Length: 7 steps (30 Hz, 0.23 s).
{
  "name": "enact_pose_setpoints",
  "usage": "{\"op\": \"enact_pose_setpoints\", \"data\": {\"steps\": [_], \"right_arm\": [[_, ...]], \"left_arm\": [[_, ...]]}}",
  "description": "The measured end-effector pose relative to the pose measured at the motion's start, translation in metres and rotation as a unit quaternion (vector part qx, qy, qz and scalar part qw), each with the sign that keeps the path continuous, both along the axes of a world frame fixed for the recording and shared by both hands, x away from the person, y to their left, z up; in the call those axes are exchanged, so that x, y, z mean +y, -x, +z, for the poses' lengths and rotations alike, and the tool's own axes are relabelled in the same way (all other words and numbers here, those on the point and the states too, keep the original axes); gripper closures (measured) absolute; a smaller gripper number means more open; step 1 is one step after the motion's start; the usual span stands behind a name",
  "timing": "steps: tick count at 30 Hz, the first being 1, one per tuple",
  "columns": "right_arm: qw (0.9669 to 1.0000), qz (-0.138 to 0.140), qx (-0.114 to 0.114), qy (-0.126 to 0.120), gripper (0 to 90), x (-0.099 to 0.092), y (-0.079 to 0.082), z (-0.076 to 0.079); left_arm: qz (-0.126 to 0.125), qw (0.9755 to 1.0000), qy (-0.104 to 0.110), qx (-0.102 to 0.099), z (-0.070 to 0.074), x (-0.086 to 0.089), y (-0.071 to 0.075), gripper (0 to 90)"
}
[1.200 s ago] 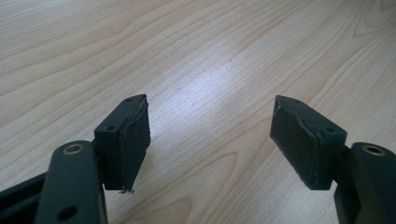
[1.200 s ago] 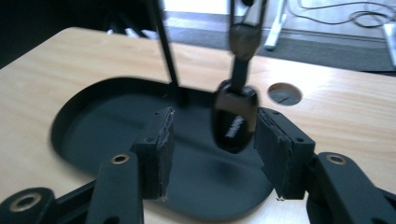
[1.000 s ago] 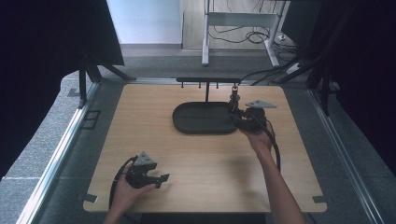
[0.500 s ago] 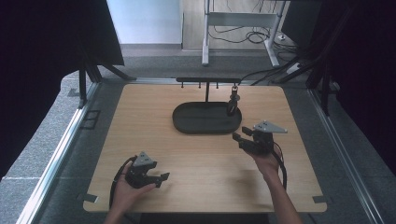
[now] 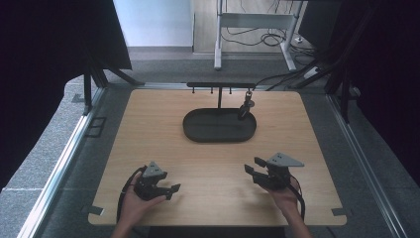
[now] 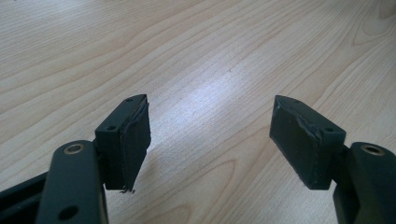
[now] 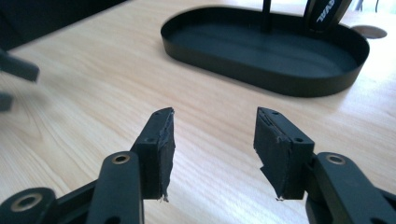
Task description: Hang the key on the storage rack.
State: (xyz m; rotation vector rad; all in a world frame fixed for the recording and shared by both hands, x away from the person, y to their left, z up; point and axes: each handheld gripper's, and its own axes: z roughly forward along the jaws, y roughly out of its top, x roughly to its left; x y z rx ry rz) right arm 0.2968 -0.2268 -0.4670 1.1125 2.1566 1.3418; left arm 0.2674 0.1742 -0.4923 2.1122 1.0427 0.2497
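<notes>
Grippers, left and right, both agape and empty (oval tray well beyond) above wooden table.

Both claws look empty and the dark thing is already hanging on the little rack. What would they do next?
Probably just rest: the dark item hangs from the rack over the tray, and the right gripper and left gripper are open, empty, near the table edge.

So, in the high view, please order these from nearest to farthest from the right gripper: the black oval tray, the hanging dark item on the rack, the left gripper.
From the right gripper:
1. Black oval tray, just ahead of it, toward the table's middle.
2. Hanging dark item, farther back, on the rack's right end, above the tray's right part.
3. Left gripper, across the table's near edge, at the left.
</notes>
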Motion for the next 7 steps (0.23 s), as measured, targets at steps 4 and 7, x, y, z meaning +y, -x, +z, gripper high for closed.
{"op": "enact_pose_setpoints", "data": {"steps": [4,7], "right_arm": [[1.0000,0.002,0.009,0.001,46.4,-0.0004,-0.0001,-0.0051],[0.9999,0.001,0.013,0.005,45.7,-0.0013,-0.0003,-0.0077]], "left_arm": [[-0.001,1.0000,0.000,0.000,-0.0001,-0.0008,0.0002,29.6],[-0.001,1.0000,-0.001,0.001,-0.0006,-0.0009,-0.0004,29.7]]}}
